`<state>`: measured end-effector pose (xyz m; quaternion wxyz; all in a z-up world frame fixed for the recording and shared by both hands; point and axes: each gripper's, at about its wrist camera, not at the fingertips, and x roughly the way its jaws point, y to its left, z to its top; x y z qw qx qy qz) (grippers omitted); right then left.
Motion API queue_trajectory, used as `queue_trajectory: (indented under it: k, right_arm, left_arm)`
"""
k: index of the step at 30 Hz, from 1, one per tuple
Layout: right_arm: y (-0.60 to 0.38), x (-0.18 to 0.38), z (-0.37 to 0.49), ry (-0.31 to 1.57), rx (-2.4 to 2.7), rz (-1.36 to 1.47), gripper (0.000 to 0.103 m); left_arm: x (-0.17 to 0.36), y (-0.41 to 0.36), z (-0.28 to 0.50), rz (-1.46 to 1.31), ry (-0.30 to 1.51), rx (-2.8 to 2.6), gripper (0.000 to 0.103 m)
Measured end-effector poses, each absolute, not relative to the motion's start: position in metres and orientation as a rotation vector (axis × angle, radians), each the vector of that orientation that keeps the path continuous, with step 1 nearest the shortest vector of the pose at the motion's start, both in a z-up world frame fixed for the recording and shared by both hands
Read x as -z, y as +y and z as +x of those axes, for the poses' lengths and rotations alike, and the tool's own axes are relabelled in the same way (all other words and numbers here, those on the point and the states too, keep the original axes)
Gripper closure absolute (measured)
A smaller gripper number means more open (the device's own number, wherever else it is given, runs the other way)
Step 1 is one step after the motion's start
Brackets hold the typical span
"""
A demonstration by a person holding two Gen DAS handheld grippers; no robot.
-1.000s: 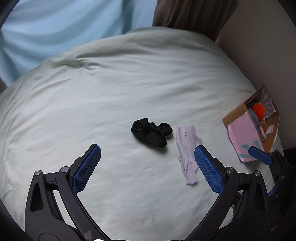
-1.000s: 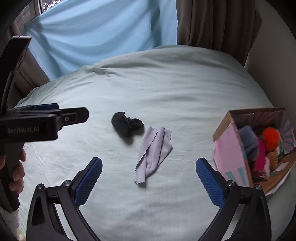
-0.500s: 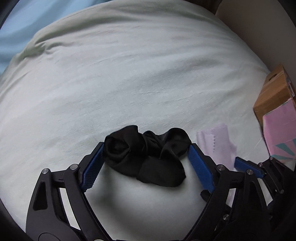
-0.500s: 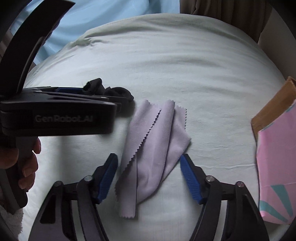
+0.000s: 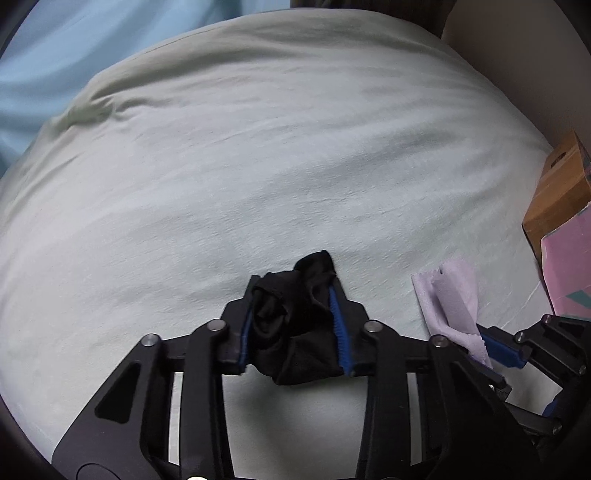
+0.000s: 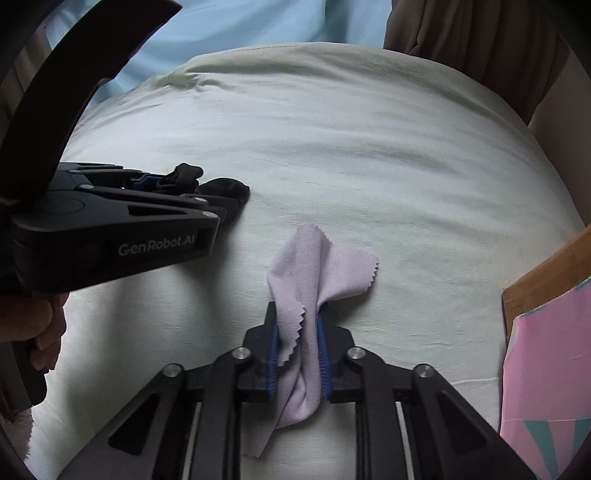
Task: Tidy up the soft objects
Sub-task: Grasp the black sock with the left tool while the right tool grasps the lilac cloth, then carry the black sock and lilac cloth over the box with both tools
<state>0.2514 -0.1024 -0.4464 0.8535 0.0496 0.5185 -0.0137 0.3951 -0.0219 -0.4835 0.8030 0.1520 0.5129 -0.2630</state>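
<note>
My left gripper [image 5: 294, 325] is shut on a crumpled black sock [image 5: 295, 332] that bunches between the blue pads on the pale green bedsheet [image 5: 258, 166]. My right gripper [image 6: 297, 354] is shut on a lilac cloth with zigzag edges [image 6: 321, 269]; its free end fans out ahead on the sheet. In the right wrist view the left gripper [image 6: 173, 184] lies to the left with the sock's end [image 6: 225, 190] poking out. In the left wrist view the lilac cloth [image 5: 448, 299] and the right gripper [image 5: 502, 349] show at the right.
A cardboard box with pink patterned paper [image 6: 550, 339] stands at the right edge of the bed; it also shows in the left wrist view [image 5: 565, 229]. A light blue sheet [image 6: 221, 33] and brown curtain [image 6: 472, 40] lie behind. A hand [image 6: 40, 332] holds the left gripper's handle.
Both grippers came down over their items and closed: the left on the black sock, the right on the lilac cloth, which now bunches between the pads.
</note>
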Motion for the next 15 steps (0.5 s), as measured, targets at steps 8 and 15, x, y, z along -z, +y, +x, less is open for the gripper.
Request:
queue_trajectory:
  k: [8,15]
  right_arm:
    - [-0.103,0.431,0.247,1.056,0.013,0.154,0.090]
    - [-0.110,0.398,0.229,1.003,0.020,0.193,0.090]
  left_arm:
    - [0.466,-0.011,0.378,0.295,1.103,0.546,0.080]
    - [0.423,0.010,0.352,0.255,1.073,0.517,0.080]
